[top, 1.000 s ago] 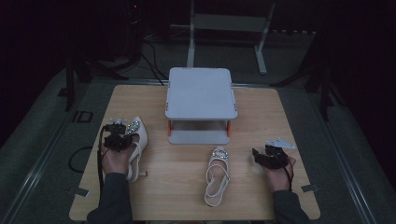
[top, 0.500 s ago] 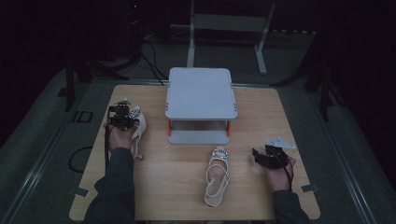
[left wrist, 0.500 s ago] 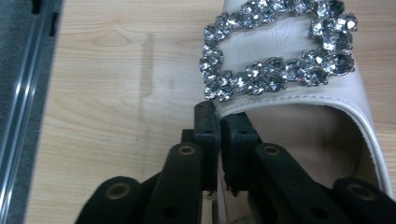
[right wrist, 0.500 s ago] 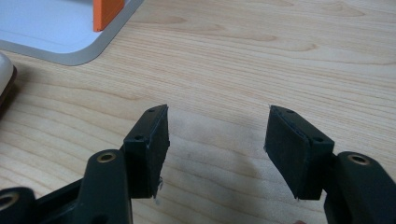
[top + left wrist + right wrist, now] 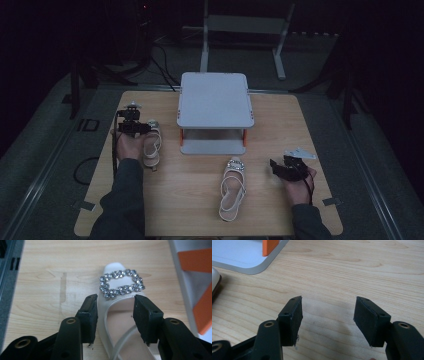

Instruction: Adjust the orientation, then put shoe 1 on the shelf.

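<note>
Wooden table (image 5: pixel 200 200) sits in a dark room; everything past its edges is hard to make out, only floor cables and a stand frame show faintly. Near edge is cut off by the frame bottom, along with both forearms.

Grey two-tier rack (image 5: pixel 215 100) stands at the far centre of the table. Its lower shelf is mostly shadowed by the top plate; orange posts are barely visible in the high view and cropped at the right edge of the left gripper view.

Left sandal (image 5: pixel 151 147) lies just left of the rack and is half covered by the hand. Its heel end is cut off in the left gripper view; the rhinestone buckle (image 5: pixel 121 283) is clear there. Left gripper (image 5: pixel 132 125) has just been opening its jaws; they straddle the sandal's front, pads off it.

Second sandal (image 5: pixel 233 187) lies fully exposed at near centre, with bare wood all around. Right gripper (image 5: pixel 277 167) hovers just right of it, jaws spread wide over empty wood, nothing between them.
</note>
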Action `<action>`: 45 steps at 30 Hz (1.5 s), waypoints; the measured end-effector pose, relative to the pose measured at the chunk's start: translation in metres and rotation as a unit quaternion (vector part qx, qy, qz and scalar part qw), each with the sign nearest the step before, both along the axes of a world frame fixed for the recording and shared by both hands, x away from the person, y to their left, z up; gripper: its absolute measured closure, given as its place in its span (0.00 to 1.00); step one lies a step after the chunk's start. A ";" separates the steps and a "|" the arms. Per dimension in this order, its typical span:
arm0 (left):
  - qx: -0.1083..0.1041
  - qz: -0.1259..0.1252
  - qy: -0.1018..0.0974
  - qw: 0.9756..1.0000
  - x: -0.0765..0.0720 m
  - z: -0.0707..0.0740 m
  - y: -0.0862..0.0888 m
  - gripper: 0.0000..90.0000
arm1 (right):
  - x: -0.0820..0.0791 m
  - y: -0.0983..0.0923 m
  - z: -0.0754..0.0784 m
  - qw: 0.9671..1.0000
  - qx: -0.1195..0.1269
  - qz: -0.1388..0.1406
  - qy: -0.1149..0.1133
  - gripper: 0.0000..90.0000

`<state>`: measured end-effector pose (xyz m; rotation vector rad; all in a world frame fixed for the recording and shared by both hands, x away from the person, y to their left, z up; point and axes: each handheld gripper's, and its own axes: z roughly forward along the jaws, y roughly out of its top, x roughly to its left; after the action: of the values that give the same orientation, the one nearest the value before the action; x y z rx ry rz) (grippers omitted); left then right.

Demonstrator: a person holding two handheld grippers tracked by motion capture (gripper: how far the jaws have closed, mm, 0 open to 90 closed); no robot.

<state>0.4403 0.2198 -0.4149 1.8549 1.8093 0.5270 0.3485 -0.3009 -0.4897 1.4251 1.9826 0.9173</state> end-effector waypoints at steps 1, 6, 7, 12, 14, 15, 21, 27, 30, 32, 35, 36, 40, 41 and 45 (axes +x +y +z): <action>-0.004 -0.005 -0.004 1.000 -0.003 0.003 0.000 0.61 | 0.000 0.000 0.000 1.000 0.000 0.000 0.000 0.44; -0.007 -0.018 -0.024 1.000 -0.018 0.016 -0.003 0.58 | 0.000 0.000 0.000 1.000 0.000 0.000 0.000 0.44; -0.008 -0.018 -0.030 0.999 -0.021 0.018 -0.004 0.58 | 0.000 0.000 0.000 1.000 0.001 0.000 0.000 0.44; -0.017 -0.028 -0.040 0.999 -0.034 0.021 -0.007 0.58 | -0.001 -0.002 0.000 1.000 0.001 -0.003 0.001 0.44; -0.019 -0.030 -0.038 0.999 -0.037 0.020 -0.007 0.57 | -0.001 -0.002 0.001 1.000 0.003 -0.004 -0.001 0.44; -0.018 -0.033 -0.036 0.999 -0.038 0.020 -0.006 0.57 | -0.001 -0.002 0.001 1.000 0.003 -0.004 -0.001 0.44; -0.019 -0.032 -0.033 0.999 -0.044 0.015 -0.005 0.57 | -0.002 -0.002 0.001 1.000 0.003 -0.004 -0.001 0.44; -0.024 -0.032 -0.036 0.999 -0.053 0.012 -0.006 0.54 | -0.002 -0.002 0.001 1.000 0.003 -0.004 0.000 0.44; -0.027 -0.036 -0.036 0.998 -0.058 0.011 -0.007 0.53 | -0.002 -0.001 0.001 1.000 0.002 -0.003 -0.001 0.44; -0.028 -0.039 -0.031 0.998 -0.060 0.010 -0.007 0.53 | -0.002 -0.001 0.001 1.000 0.002 -0.003 -0.001 0.44; -0.028 -0.041 -0.026 0.998 -0.063 0.008 -0.008 0.54 | -0.002 -0.002 0.001 1.000 0.003 -0.003 -0.001 0.44; -0.026 -0.042 -0.024 0.998 -0.064 0.007 -0.007 0.54 | -0.002 -0.002 0.000 1.000 0.003 -0.004 0.000 0.44; -0.025 -0.033 -0.008 0.999 -0.063 0.000 -0.006 0.54 | -0.002 -0.001 0.000 1.000 0.002 -0.003 0.001 0.44; -0.029 -0.026 -0.008 0.999 -0.061 -0.002 -0.005 0.54 | -0.001 -0.001 0.000 1.000 0.002 -0.003 0.001 0.44; -0.030 -0.009 0.009 0.999 -0.048 -0.008 0.000 0.54 | -0.001 -0.001 -0.001 1.000 0.001 -0.003 0.002 0.44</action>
<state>0.3918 0.2197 -0.4229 1.8410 1.7979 0.4462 0.3474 -0.3019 -0.4904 1.4338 1.9793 0.9149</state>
